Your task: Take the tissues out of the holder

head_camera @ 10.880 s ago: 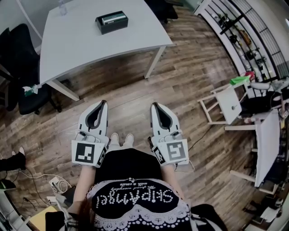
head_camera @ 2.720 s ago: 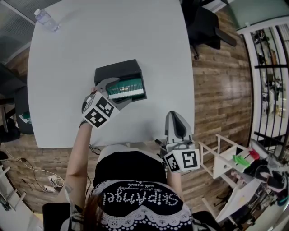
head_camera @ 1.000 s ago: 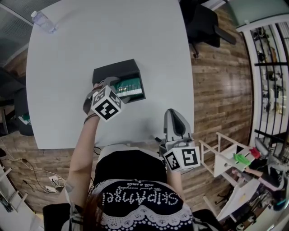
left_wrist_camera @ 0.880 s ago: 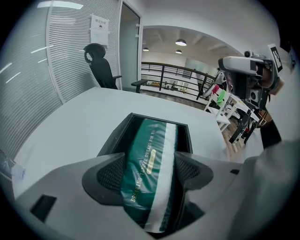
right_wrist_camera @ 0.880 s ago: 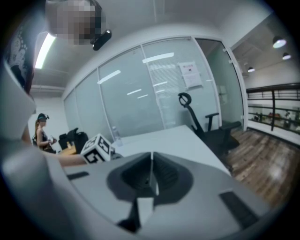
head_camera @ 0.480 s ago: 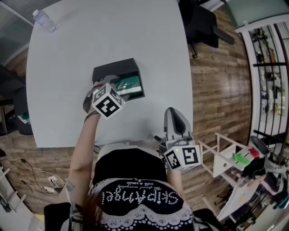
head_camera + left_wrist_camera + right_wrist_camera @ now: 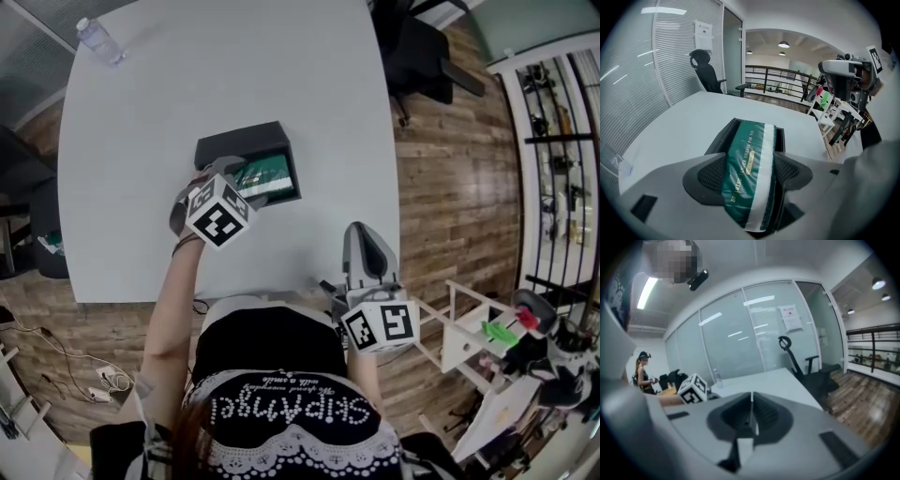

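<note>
The green tissue pack (image 7: 751,152), far end in the black holder (image 7: 234,146), is clamped by the left gripper (image 7: 749,174) for drawing out, the right gripper (image 7: 751,420) being parked shut, empty, at the table (image 7: 309,94) edge.

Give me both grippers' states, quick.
Left gripper: shut on the tissue pack.
Right gripper: shut, empty.

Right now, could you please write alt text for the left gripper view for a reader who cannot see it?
The left gripper has its jaws closed on a green-and-white tissue pack, its far end at the open black holder on a white table. A black office chair stands beyond.
</note>
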`<state>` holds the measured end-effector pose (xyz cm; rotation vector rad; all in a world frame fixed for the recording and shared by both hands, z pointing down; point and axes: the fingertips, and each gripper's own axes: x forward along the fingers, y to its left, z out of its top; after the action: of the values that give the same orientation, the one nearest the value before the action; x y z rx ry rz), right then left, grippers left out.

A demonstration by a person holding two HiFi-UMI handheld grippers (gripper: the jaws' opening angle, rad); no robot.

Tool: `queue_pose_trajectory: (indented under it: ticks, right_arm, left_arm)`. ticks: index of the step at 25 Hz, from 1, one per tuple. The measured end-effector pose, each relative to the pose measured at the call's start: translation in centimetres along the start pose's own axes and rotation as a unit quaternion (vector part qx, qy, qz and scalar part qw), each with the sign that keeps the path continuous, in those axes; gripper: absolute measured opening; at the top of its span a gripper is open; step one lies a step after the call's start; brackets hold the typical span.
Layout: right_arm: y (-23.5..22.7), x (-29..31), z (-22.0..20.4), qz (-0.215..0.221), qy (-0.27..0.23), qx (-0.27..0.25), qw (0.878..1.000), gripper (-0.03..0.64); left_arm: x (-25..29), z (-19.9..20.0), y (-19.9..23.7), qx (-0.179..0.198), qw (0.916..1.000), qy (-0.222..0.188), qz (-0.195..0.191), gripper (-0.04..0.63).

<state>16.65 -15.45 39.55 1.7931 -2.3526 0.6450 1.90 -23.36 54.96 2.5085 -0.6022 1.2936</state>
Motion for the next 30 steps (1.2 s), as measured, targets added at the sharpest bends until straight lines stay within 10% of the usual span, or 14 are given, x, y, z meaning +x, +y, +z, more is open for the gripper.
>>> queue_pose_trajectory:
  ticks: [17, 30]
  right_arm:
    - [0.3, -2.5, 1.8, -0.001, -0.037, -0.026, 0.999, 0.035]
    - [-0.5, -4.9, 5.0, -0.016, -0.079, -0.059, 0.995, 0.035]
  left_arm:
    - [-8.4, 4.8, 0.2, -0.01, 0.987, -0.135, 0.087, 0.344]
    - [-21.1, 8.0, 0.8, -0.117, 0.9121, -0.35, 0.179, 0.339]
